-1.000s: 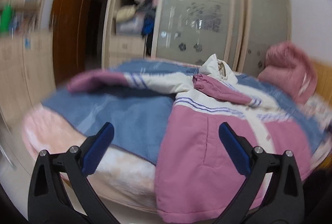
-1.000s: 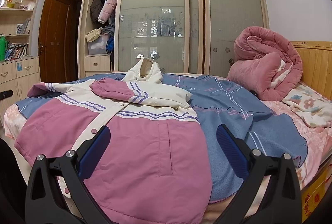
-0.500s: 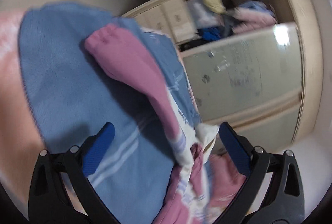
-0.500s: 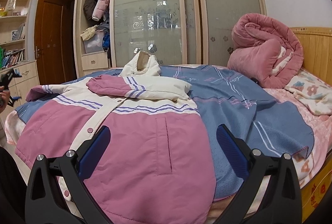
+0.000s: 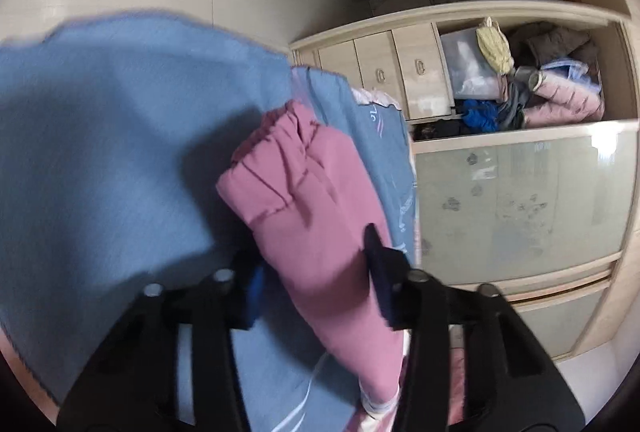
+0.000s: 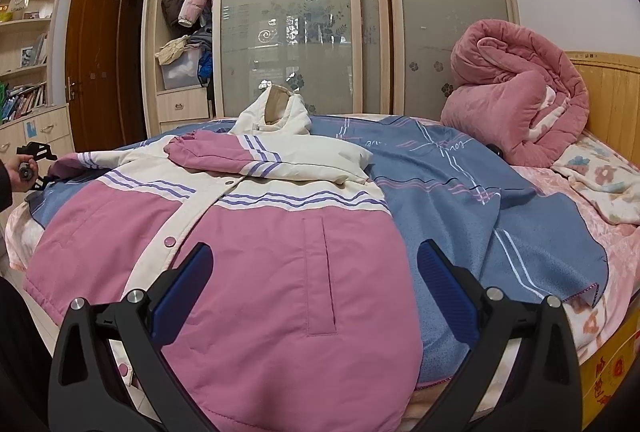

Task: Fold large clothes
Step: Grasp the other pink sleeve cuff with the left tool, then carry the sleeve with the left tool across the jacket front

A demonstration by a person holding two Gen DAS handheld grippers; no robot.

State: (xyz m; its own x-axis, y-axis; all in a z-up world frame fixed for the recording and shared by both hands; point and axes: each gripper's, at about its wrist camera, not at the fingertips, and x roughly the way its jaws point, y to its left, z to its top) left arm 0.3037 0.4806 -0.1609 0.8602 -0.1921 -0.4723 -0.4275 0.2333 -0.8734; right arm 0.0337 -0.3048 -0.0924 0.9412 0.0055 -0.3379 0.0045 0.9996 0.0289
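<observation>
The pink-and-cream jacket (image 6: 256,264) lies spread front-up on the bed (image 6: 600,316), over a blue blanket (image 6: 500,216), hood (image 6: 276,114) toward the wardrobe (image 6: 360,12). One sleeve is folded across the chest; the other sleeve (image 5: 312,216) stretches out to the far left edge of the bed.

Left tongs (image 5: 316,272): rolled hard sideways, so the room looks tipped in the left wrist view. The pink sleeve, w/ its gathered cuff, runs between the two blue pads, and the jaws are closing on it; the picture is blurred, but the pads sit against the fabric on both sides. In the right wrist view the same tongs (image 6: 38,168) show small at the left edge, in a person's hand (image 6: 20,172), right at the sleeve end.

Right tongs (image 6: 316,288): spread wide, nothing between the pads, hovering over the jacket's lower hem near the pocket slit.

A rolled pink quilt (image 6: 516,100) sits by the wooden headboard (image 6: 612,92), well apart from the jacket.
</observation>
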